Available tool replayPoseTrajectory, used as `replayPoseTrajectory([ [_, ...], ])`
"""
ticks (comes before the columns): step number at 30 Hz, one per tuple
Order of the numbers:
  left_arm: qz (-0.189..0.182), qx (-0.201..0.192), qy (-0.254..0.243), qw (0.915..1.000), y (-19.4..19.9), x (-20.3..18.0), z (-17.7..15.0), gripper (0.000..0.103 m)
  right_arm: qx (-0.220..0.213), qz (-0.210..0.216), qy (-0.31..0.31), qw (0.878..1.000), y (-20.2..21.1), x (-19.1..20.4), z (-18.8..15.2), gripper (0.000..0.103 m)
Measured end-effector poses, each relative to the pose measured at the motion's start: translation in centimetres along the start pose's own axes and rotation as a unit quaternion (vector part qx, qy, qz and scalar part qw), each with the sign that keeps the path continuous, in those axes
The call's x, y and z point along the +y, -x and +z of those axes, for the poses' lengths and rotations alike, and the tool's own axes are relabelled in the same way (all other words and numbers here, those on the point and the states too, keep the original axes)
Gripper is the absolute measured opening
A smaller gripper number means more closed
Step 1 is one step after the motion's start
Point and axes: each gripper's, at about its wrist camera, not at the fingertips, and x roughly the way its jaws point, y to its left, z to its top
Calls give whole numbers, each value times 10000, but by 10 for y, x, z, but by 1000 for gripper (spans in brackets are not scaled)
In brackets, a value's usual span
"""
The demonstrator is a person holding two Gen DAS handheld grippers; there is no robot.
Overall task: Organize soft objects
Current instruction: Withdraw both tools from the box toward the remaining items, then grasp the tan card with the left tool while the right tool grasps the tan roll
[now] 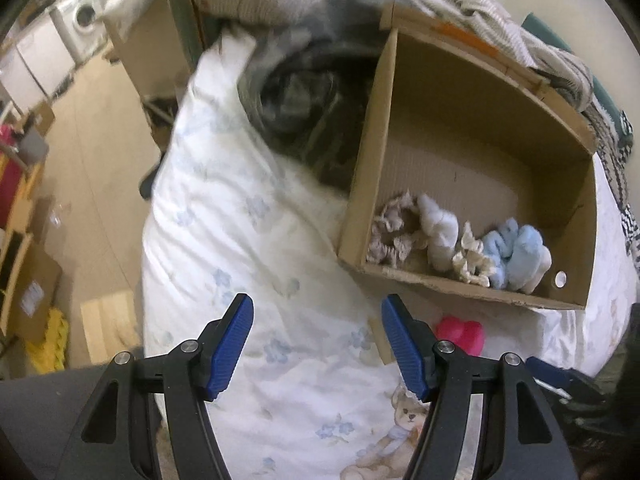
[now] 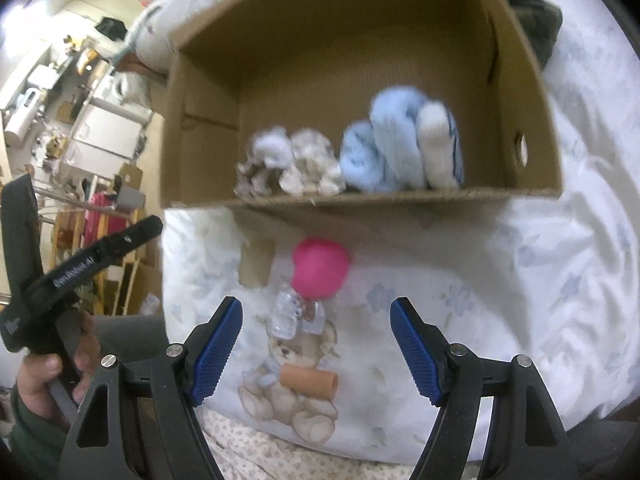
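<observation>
Right wrist view: cardboard box [image 2: 516,80] holds blue socks [image 2: 384,152] and cream scrunchies [image 2: 308,164]

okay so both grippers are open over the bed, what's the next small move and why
Probably ease the right gripper forward onto the pink soft item: it lies loose on the bedsheet outside the cardboard box, just ahead of the open fingers.

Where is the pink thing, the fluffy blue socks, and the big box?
pink thing [image 2: 320,266]: right wrist view, middle of its rounded body.
fluffy blue socks [image 2: 394,148]: right wrist view, middle of the blue bundle.
big box [image 2: 516,80]: right wrist view, its right inner wall.
</observation>
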Motion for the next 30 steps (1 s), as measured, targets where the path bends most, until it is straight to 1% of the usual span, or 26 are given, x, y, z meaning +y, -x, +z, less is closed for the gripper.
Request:
replayPoseTrajectory([
  [2, -81, 231, -58, 9997, -11, -5, -2, 64, 198, 53, -54, 9998, -8, -2, -1, 81],
  [4, -158, 516, -239, 9983, -27, -17, -6, 64, 404, 79, -96, 9991, -16, -3, -1, 81],
  [8, -324, 899, -441, 9944, -50, -38, -11, 62, 711, 47, -161, 9973, -29, -6, -5, 81],
  [9, -323, 1001, -501, 9932, -58, -43, -13, 62, 774, 52, -154, 9969, -31, -6, -6, 81],
  [12, -245, 1147, -591, 9913, -72, -52, -13, 60, 966, 69, -88, 9953, -35, -5, -9, 81],
  [13, -201, 1214, -621, 9905, -79, -53, -13, 55, 1096, 119, -98, 9939, -39, -6, -11, 81],
  [14, -190, 1304, -622, 9893, -84, -55, -12, 46, 1225, 187, -145, 9922, -43, -6, -13, 81],
  [17, -430, 1492, -536, 9864, -92, -59, -13, 32, 1562, 368, -307, 9866, -53, -10, -21, 81],
  [18, -464, 1504, -575, 9859, -93, -61, -14, 30, 1638, 394, -309, 9852, -56, -10, -24, 81],
  [19, -455, 1491, -648, 9856, -94, -63, -16, 29, 1707, 402, -271, 9841, -58, -8, -26, 78],
  [20, -430, 1473, -709, 9856, -94, -66, -16, 26, 1749, 378, -207, 9836, -60, -6, -27, 75],
  [21, -363, 1437, -802, 9857, -94, -69, -17, 24, 1784, 361, -143, 9832, -63, -3, -29, 67],
  [22, -345, 1424, -839, 9856, -94, -70, -18, 19, 1836, 361, -90, 9823, -66, 0, -30, 58],
  [23, -348, 1406, -845, 9858, -94, -70, -18, 13, 1893, 339, -30, 9813, -69, 1, -32, 56],
  [24, -354, 1384, -839, 9862, -92, -69, -18, 13, 1933, 278, 66, 9807, -72, 5, -34, 51],
  [25, -370, 1375, -832, 9863, -92, -68, -18, 12, 1955, 223, 165, 9803, -74, 7, -34, 43],
  [26, -403, 1368, -819, 9864, -90, -68, -18, 12, 1973, 155, 287, 9798, -76, 11, -37, 38],
  [28, -426, 1337, -832, 9866, -86, -62, -18, 11, 1968, 43, 463, 9794, -78, 17, -42, 19],
  [29, -427, 1318, -844, 9868, -84, -60, -19, 11, 1929, -17, 541, 9797, -78, 19, -42, 16],
  [30, -426, 1292, -851, 9870, -80, -57, -20, 11, 1895, -18, 572, 9802, -76, 20, -42, 8],
])
